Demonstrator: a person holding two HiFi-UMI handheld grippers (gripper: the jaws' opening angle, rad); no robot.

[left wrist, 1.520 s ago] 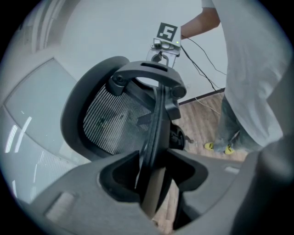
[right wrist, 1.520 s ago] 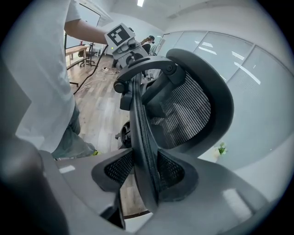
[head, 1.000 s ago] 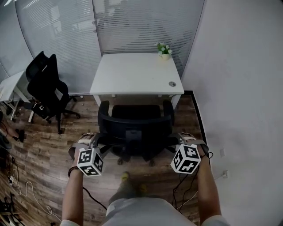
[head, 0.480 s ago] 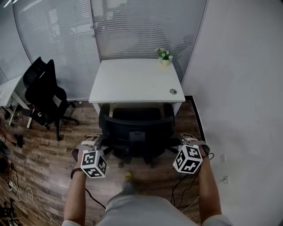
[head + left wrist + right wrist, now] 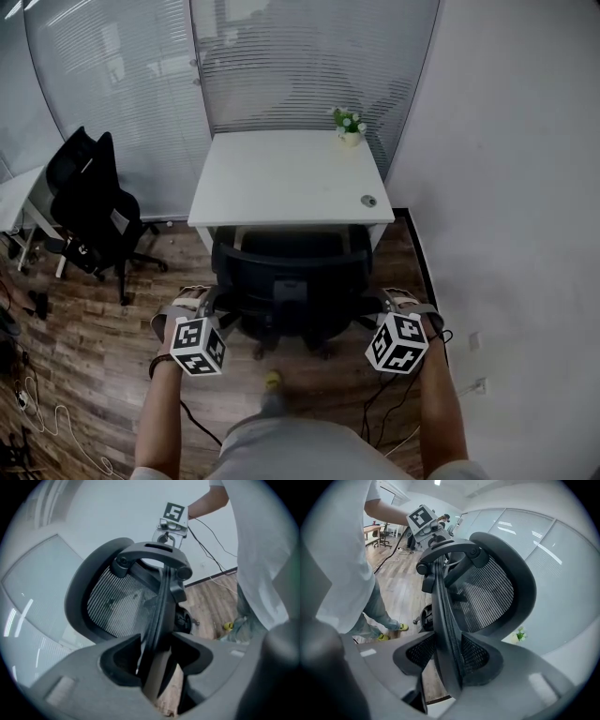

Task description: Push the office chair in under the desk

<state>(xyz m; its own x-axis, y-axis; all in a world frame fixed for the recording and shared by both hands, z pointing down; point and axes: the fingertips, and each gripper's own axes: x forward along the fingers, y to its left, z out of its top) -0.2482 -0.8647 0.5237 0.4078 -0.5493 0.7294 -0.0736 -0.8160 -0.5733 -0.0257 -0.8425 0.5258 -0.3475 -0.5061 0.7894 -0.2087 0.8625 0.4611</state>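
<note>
Black mesh office chair [image 5: 291, 281] sits at the middle of the head view, its seat already partly beneath the front edge of the white desk [image 5: 281, 173], while the backrest and wheeled base stand out over the wood floor [image 5: 84, 347]. The left gripper [image 5: 208, 305] and right gripper [image 5: 389, 305] meet the backrest's two sides. A small potted plant [image 5: 349, 123] stands at the desk's far right corner, and a second black chair [image 5: 86, 202] waits at the left.

Left gripper view: the jaws close on the backrest's rim [image 5: 161, 597], which runs up between them.

Right gripper view: its jaws likewise clamp the opposite rim, which fills the gap.

The push looks well under way; what remains is rolling the chair farther in.
</note>
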